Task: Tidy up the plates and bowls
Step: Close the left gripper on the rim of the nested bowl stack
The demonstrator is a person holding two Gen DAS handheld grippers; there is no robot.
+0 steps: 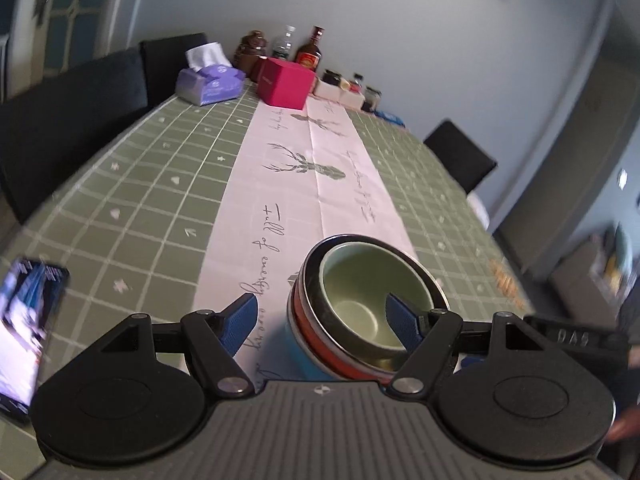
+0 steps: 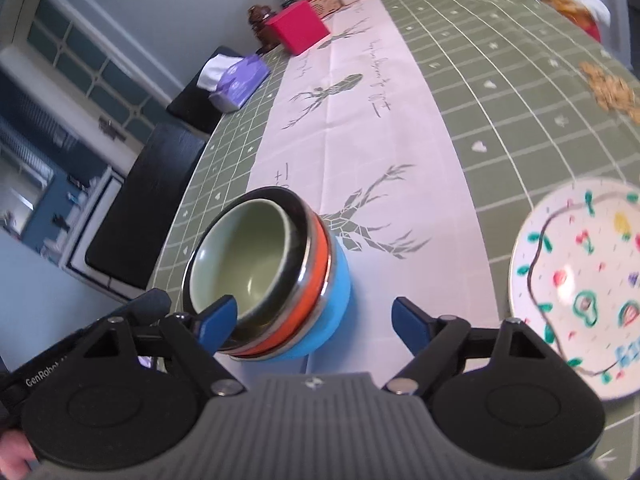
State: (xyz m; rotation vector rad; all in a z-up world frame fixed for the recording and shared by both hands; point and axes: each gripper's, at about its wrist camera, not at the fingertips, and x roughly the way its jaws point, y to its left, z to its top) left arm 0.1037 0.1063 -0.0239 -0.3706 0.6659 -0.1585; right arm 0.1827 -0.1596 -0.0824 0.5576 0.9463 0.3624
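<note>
While both grippers stand apart, empty, beside bowl stack (image 2: 272,280); keep left gripper (image 1: 322,318) clear; steer right gripper (image 2: 314,322) toward painted plate (image 2: 580,276); grip rim squarely.

A long surface (image 1: 132,184) under a green checked cloth with a pale deer-print runner (image 1: 296,168) stretches toward a plain grey-blue wall (image 1: 440,20). Dark chairs (image 1: 72,120) stand along both sides. In the right wrist view, a panelled glass door (image 2: 76,60) stands at the left, in soft, even light.
</note>
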